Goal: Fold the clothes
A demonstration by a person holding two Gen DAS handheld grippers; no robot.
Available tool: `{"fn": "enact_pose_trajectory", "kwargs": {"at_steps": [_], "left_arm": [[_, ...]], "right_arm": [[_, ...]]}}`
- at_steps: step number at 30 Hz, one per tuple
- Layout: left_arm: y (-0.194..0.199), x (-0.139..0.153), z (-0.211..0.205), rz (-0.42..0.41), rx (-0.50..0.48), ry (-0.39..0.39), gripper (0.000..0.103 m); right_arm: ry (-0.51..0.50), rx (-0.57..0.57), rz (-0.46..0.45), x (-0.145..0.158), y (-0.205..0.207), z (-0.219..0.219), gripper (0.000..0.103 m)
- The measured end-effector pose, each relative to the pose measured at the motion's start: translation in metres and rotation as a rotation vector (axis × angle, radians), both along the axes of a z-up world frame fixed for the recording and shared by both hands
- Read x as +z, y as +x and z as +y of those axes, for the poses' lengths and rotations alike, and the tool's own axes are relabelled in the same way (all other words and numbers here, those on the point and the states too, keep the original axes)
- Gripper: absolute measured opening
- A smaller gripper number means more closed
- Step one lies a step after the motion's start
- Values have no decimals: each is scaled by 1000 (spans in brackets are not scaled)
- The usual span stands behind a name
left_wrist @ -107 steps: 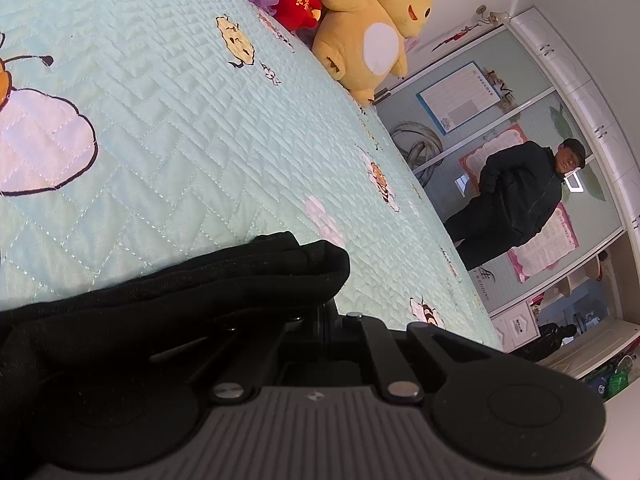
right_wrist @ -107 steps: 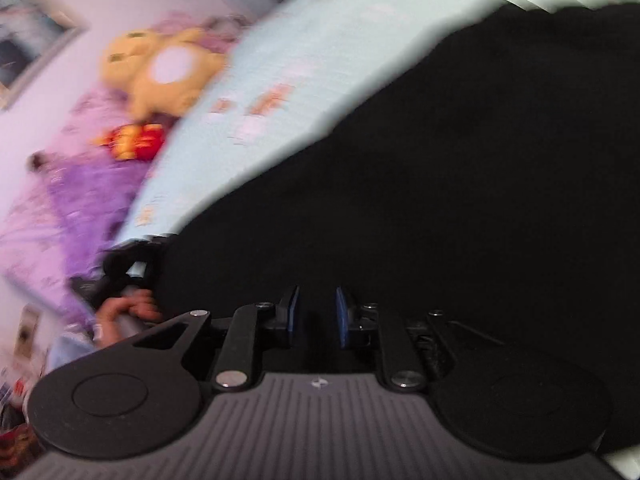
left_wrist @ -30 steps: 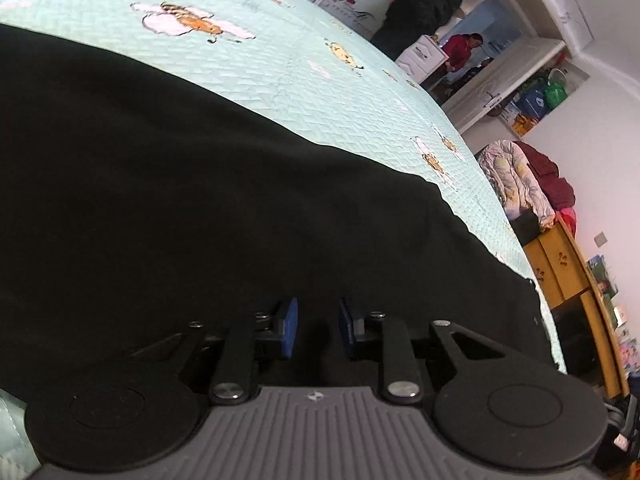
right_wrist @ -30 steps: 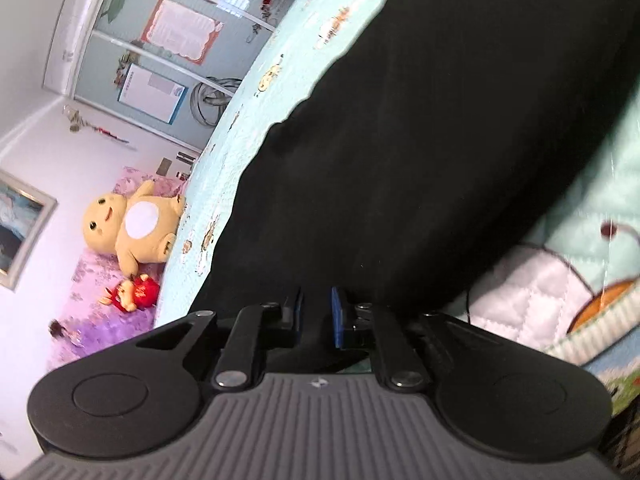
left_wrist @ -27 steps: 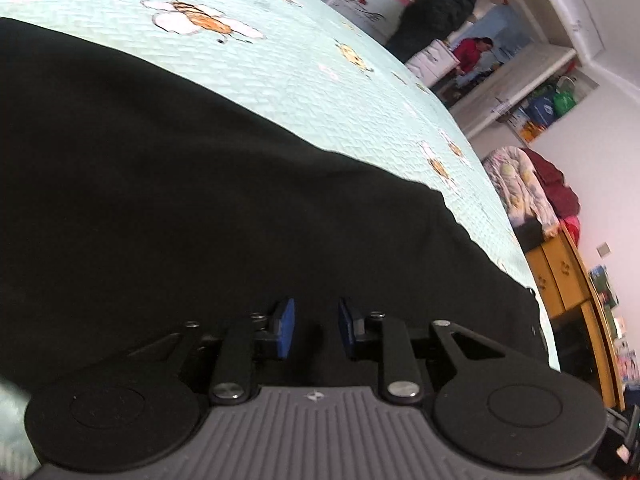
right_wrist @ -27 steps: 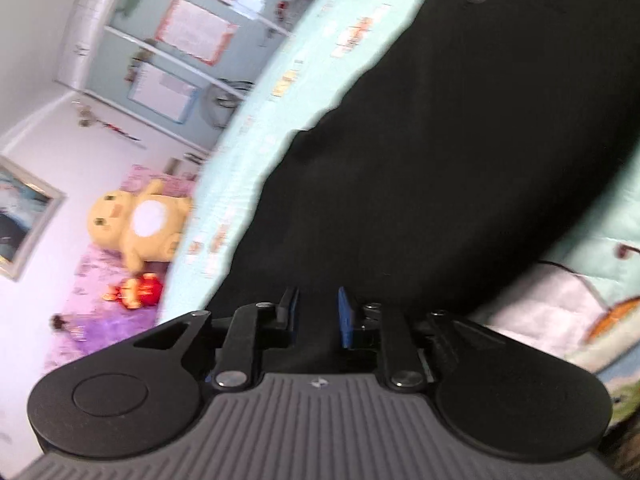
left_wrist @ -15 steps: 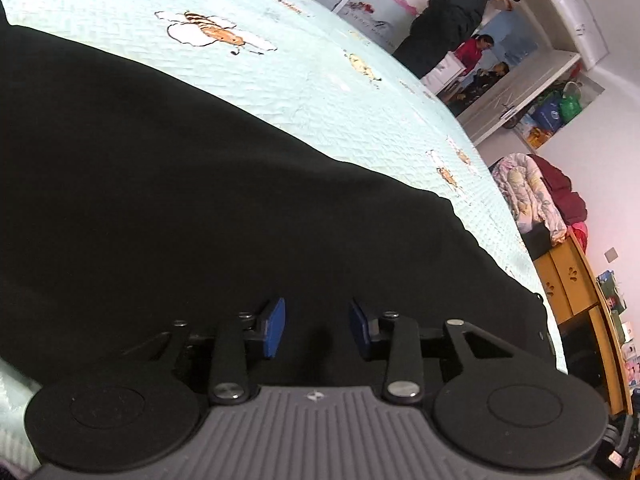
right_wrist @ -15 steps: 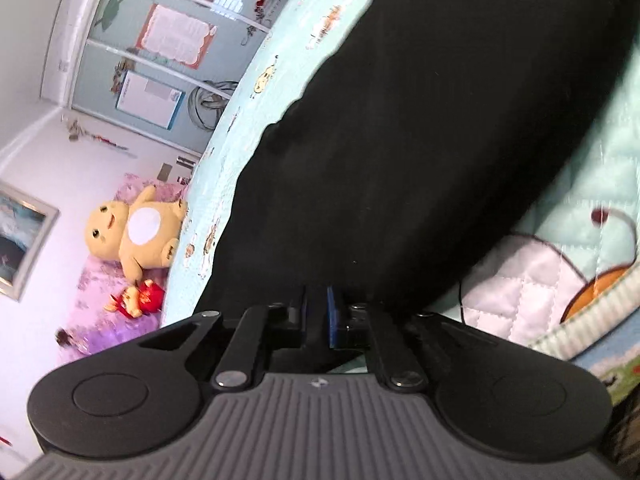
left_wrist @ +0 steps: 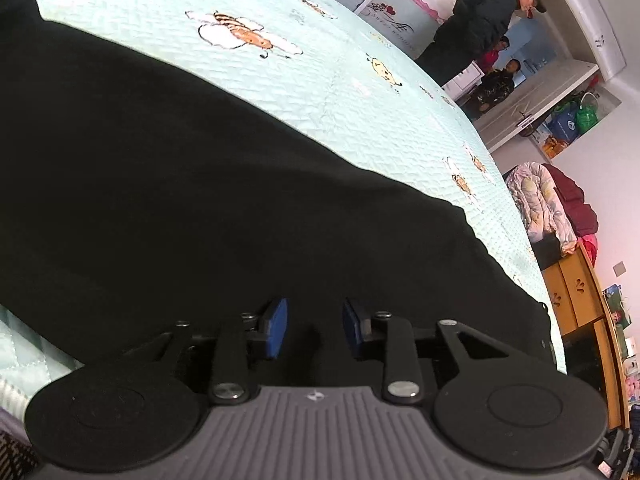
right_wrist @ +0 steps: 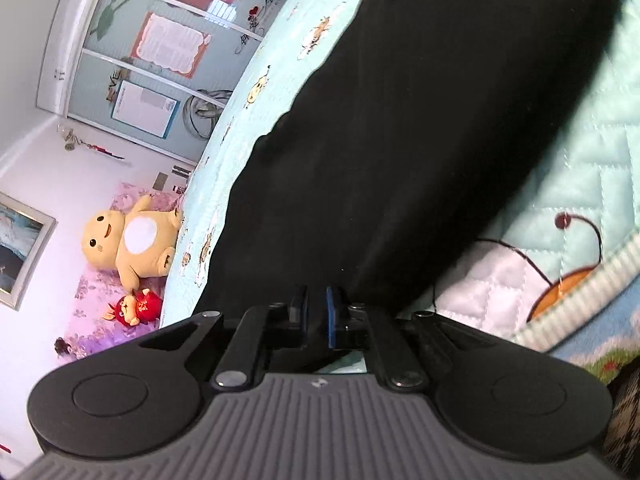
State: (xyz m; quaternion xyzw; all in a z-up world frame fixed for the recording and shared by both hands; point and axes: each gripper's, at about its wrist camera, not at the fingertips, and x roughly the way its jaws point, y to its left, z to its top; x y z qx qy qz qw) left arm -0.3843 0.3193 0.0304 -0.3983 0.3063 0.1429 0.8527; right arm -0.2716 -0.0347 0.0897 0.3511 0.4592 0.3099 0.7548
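A black garment [left_wrist: 208,184] lies spread along a pale green quilted bed [left_wrist: 320,80]. The left gripper [left_wrist: 313,326] has just widened, releasing the cloth; the right gripper [right_wrist: 317,314] remains nearly closed at the garment's edge, grip uncertain.

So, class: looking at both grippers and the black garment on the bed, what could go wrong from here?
1. The left gripper stands open over the black garment, so that edge may slip and undo the fold.
2. The right gripper pinches cloth near the quilt edge; a pull could drag the garment off the bed.
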Motion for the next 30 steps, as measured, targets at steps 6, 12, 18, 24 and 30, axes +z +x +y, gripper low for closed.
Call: {"fn": "enact_pose_trajectory", "kwargs": {"at_steps": [6, 12, 18, 24, 30], "left_arm": [[29, 18, -20, -52, -119, 39, 37], [36, -7, -17, -46, -118, 15, 36], [33, -14, -8, -52, -97, -35, 36], [41, 10, -2, -98, -80, -36, 38], [72, 6, 17, -87, -70, 3, 43]], "right_arm": [[52, 40, -75, 22, 2, 17, 20], [16, 72, -15, -3, 10, 22, 20], [36, 89, 6, -4, 15, 16, 19], [55, 113, -104, 20, 16, 34, 22], [-64, 150, -127, 4, 17, 46, 19]]}}
